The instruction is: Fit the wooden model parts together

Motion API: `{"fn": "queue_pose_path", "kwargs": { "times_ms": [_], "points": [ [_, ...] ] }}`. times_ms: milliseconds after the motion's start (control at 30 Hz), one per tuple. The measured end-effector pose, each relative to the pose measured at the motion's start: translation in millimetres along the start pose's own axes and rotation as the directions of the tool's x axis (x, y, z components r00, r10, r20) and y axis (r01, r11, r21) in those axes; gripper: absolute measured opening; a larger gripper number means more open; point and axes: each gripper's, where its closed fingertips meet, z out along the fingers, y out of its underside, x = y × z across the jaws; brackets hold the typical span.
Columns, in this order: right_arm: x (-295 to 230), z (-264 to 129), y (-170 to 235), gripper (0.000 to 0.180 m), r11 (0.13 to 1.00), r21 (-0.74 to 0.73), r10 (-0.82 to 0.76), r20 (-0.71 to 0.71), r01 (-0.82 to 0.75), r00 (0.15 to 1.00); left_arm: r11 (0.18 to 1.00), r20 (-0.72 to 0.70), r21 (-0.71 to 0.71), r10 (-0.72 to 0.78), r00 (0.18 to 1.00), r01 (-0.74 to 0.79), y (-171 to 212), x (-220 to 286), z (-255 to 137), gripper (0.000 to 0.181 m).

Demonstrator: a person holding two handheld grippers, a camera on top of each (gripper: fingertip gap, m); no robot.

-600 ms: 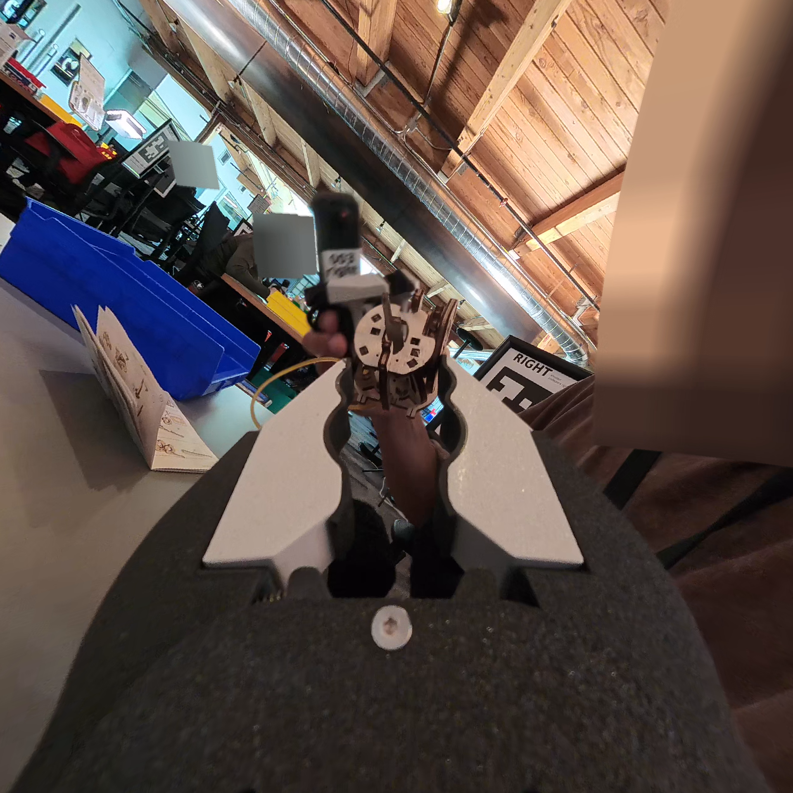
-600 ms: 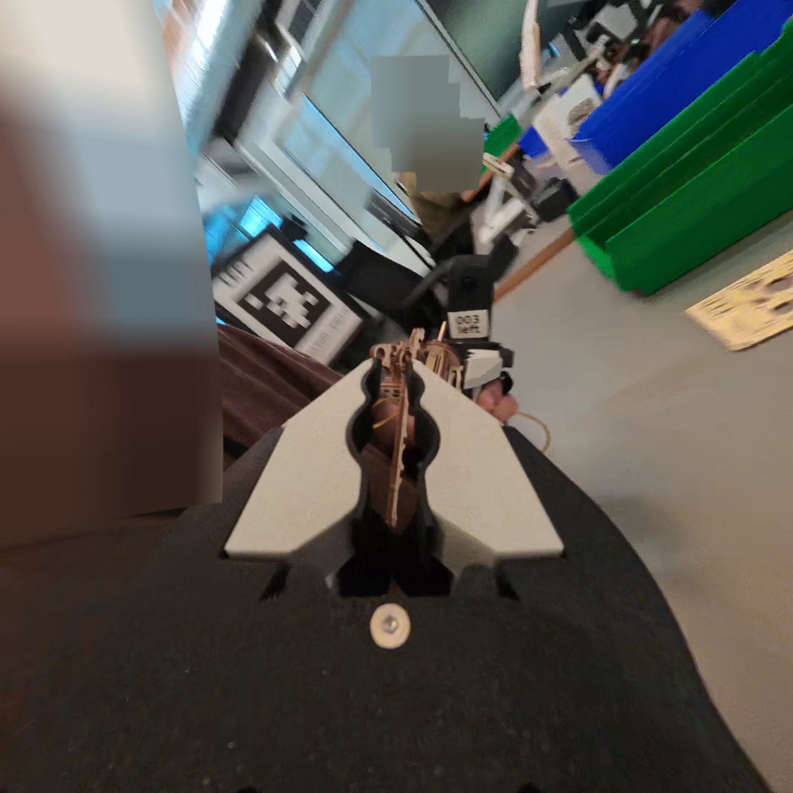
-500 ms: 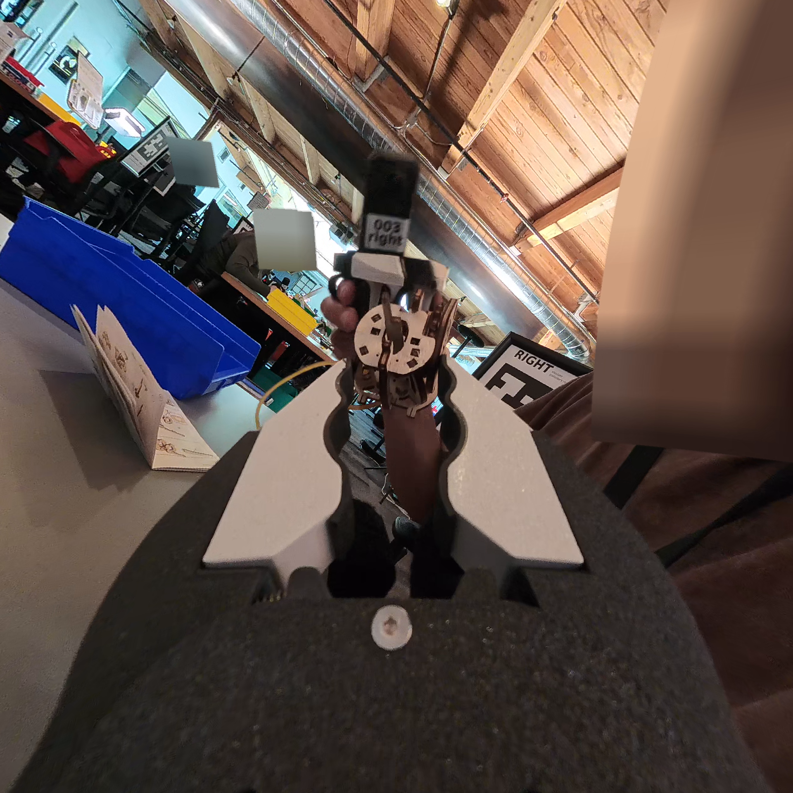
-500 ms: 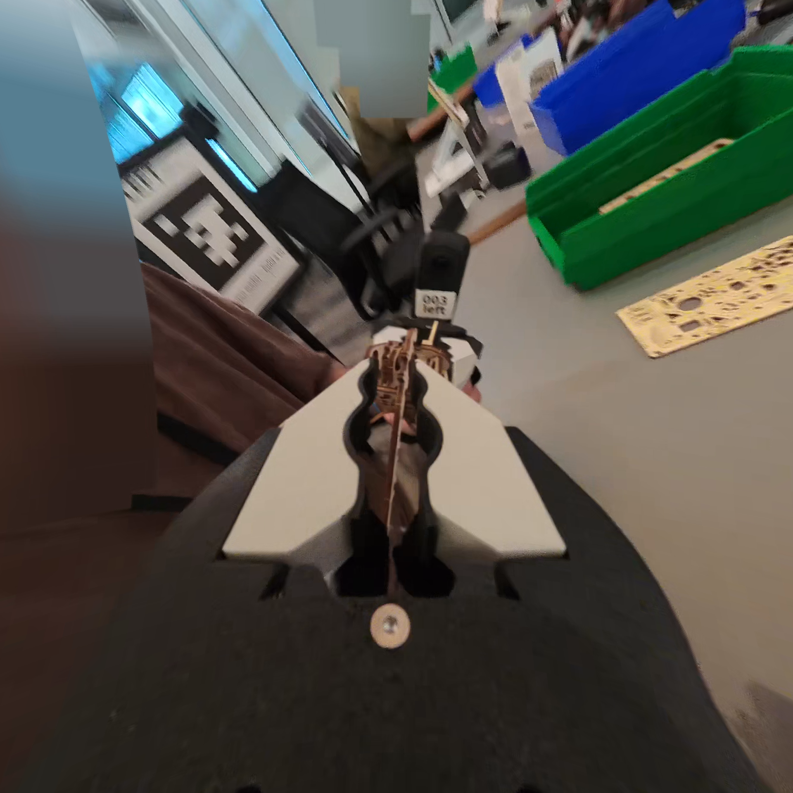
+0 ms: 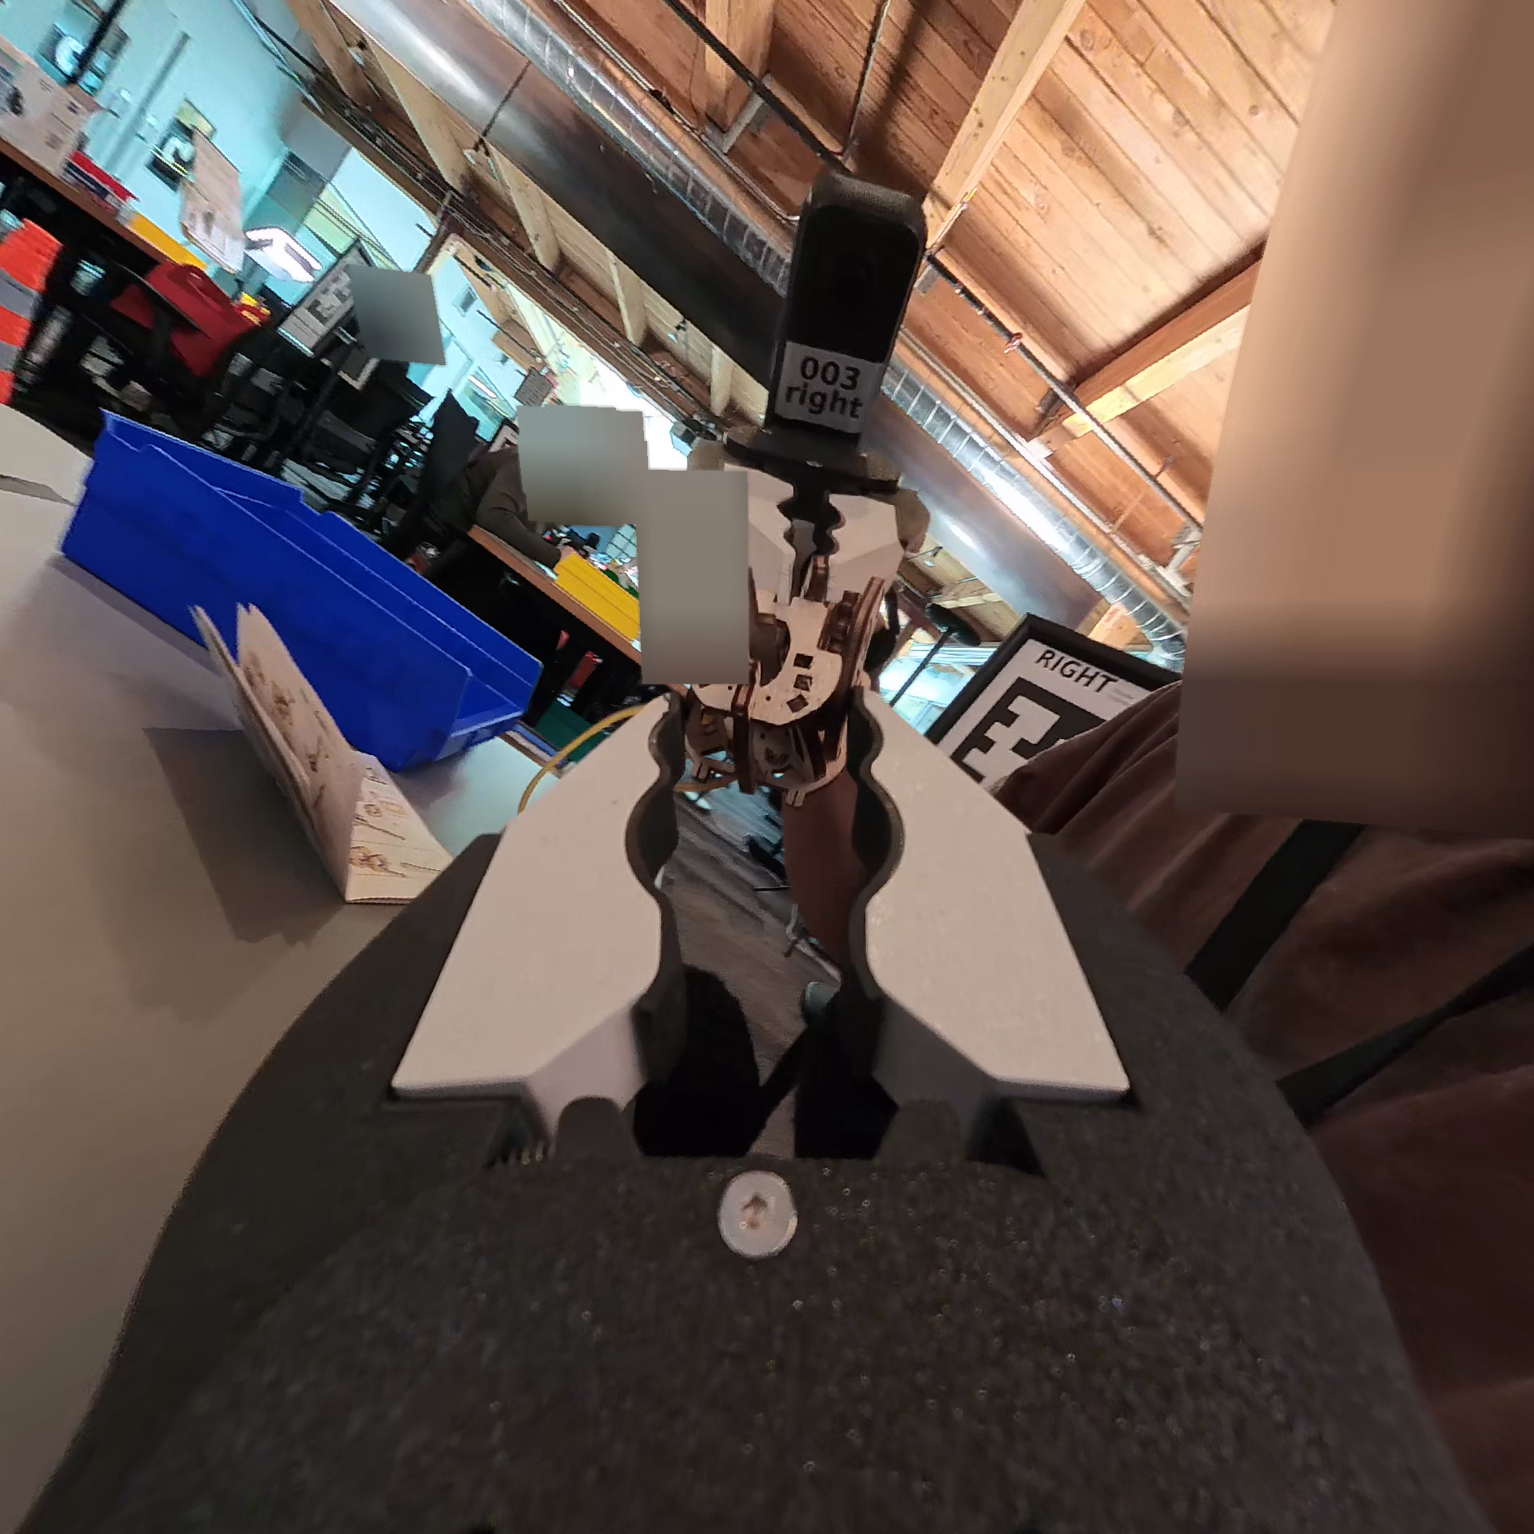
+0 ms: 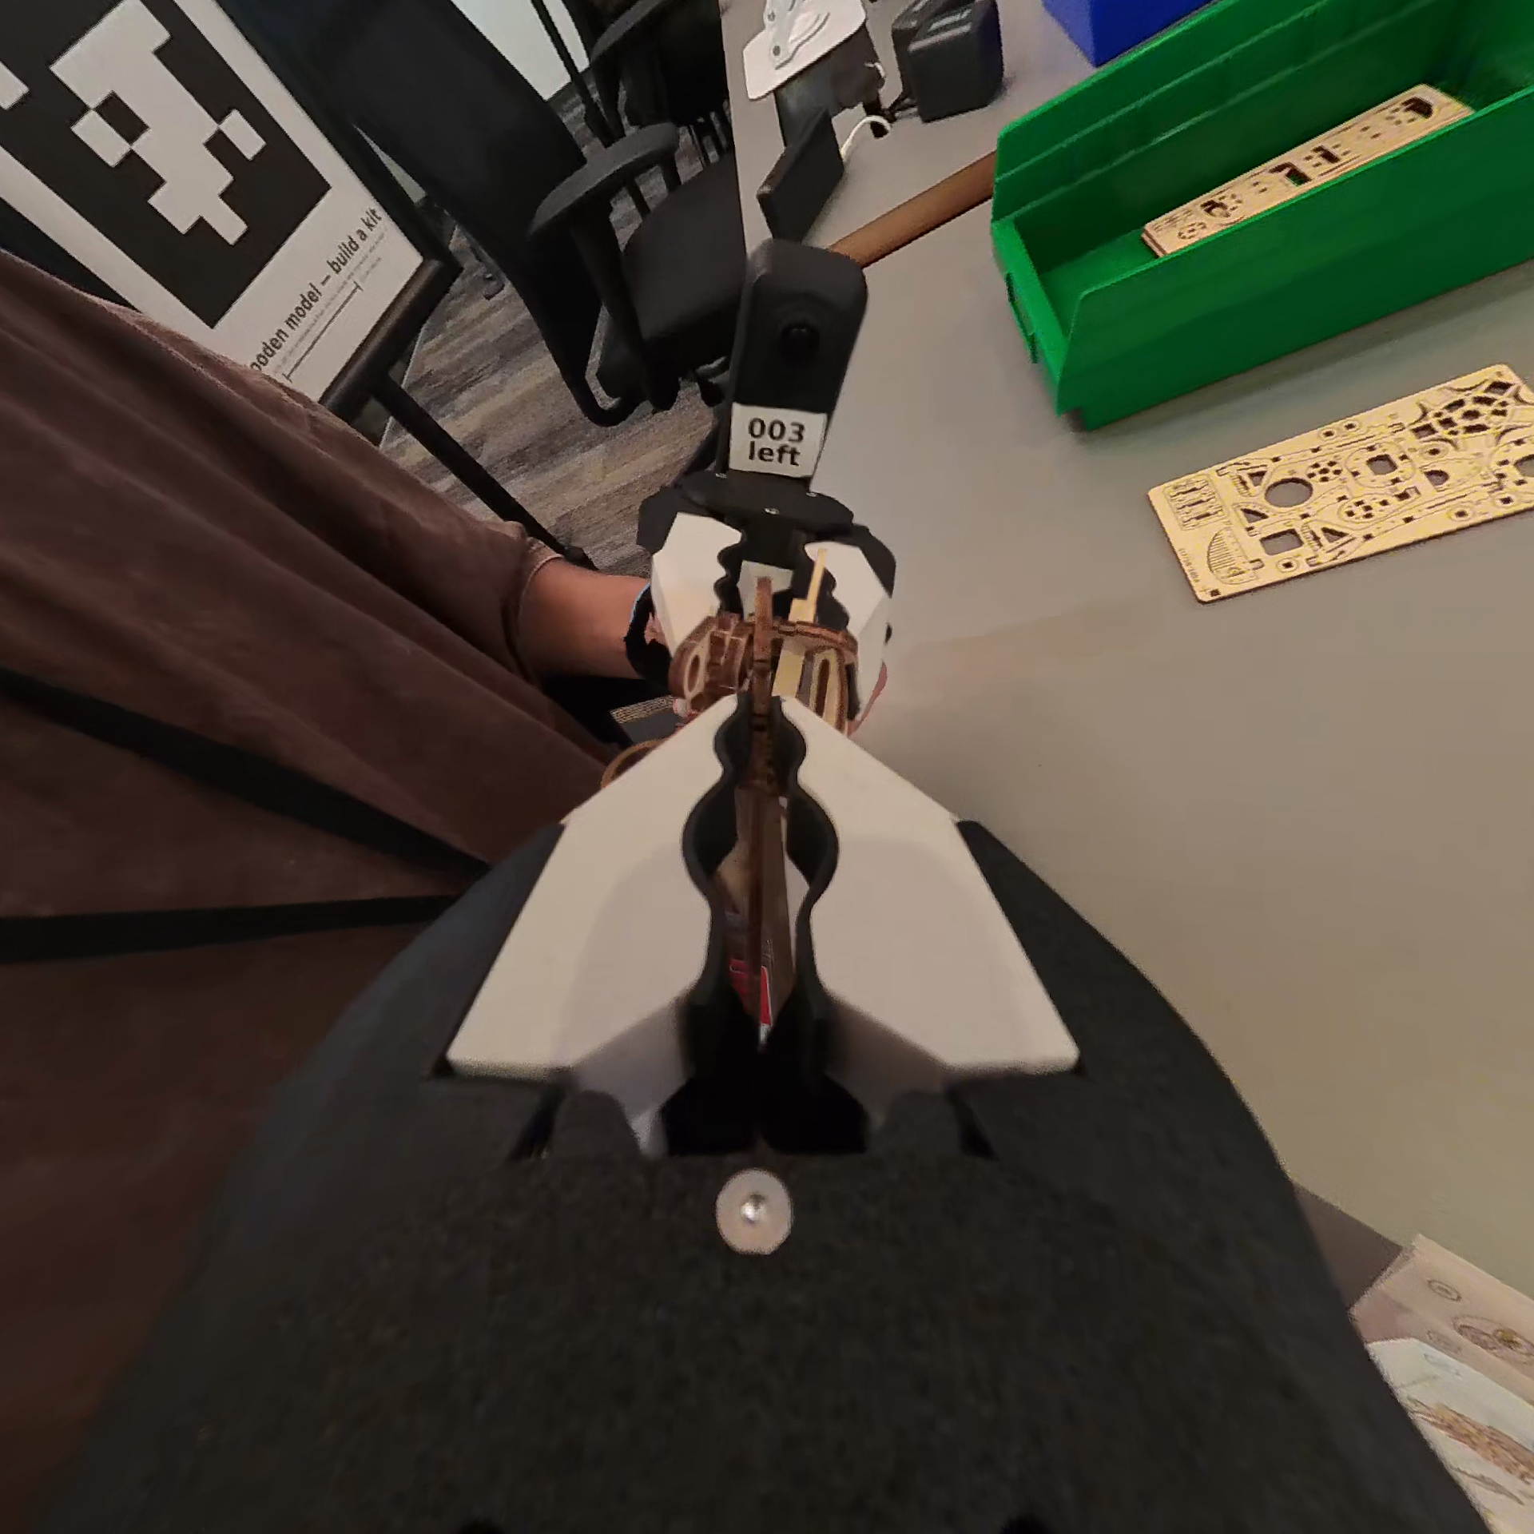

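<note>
While both grippers meet head-on above the grey table (image 6: 1204,788), much of the wooden model (image 5: 780,697) is hard to read: a mosaic patch covers its left side in the left wrist view, and in the right wrist view it shows only edge-on as a cluster of thin brown plates. The left gripper (image 5: 759,730) has its white fingers closed on the lower part of the model, a wide gap remaining behind the tips. The right gripper (image 6: 759,714) pinches a thin plate of the model between nearly touching fingers; the plate runs back along the slot, its rear end lost in shadow. A large blur hides the upper right of the left view.

To the right, the table lies open up to a flat punched wooden sheet (image 6: 1361,481) and a green bin (image 6: 1245,274) holding another sheet (image 6: 1303,174), cut off by the frame. On the left stand a folded instruction booklet (image 5: 315,764) and a blue bin (image 5: 290,581), well apart from the grippers.
</note>
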Motion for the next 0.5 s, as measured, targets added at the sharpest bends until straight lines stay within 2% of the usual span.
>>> {"fn": "queue_pose_path", "kwargs": {
  "times_ms": [300, 500],
  "points": [
    [12, 3, 13, 0.002, 0.997, -0.062, 0.03, -0.075, -0.035, 0.997, 0.979, 0.13, -0.084, 0.194, 0.972, -0.184, 7, -11, -2, 0.036],
    [12, 2, 15, 0.003, 0.993, -0.112, 0.02, -0.065, -0.028, 0.998, 0.982, 0.129, -0.085, 0.181, 0.975, -0.171, 8, -11, 0, 0.036]
  ]
}}
